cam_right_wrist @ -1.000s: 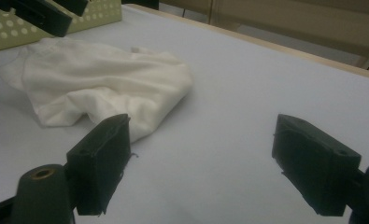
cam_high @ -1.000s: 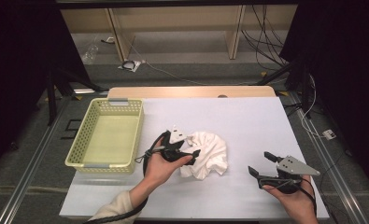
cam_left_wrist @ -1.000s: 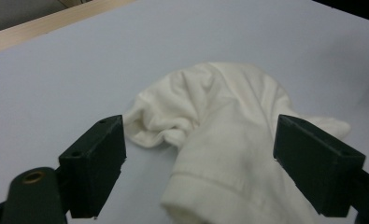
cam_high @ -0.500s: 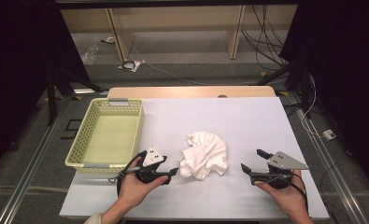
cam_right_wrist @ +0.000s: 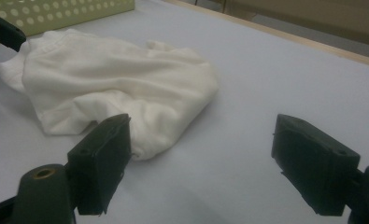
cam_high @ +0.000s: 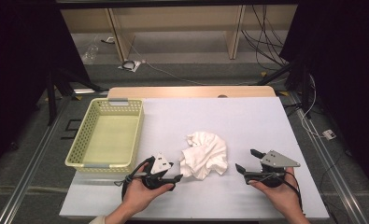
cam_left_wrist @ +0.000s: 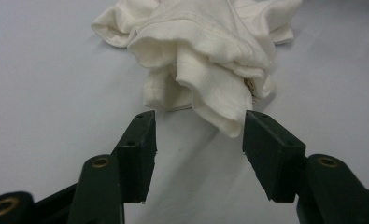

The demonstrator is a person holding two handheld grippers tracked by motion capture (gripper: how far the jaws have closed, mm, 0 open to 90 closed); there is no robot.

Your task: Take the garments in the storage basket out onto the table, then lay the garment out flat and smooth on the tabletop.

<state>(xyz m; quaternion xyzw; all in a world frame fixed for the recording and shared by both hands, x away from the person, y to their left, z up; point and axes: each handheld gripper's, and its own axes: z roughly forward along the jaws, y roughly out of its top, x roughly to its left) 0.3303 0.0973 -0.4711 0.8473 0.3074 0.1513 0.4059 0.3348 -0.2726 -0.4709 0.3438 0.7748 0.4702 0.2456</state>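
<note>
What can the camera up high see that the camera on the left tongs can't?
High view alone: the yellow basket at the table's left, both hands, the right tongs open beside the cloth, and the floor and shelves beyond the table. Left gripper view alone: close up, the cloth's hems and folds, with a drooping fold hanging just ahead of its own open tongs, which have just been closing and pinch nothing. Both: the crumpled white cloth lying on the white table.
</note>
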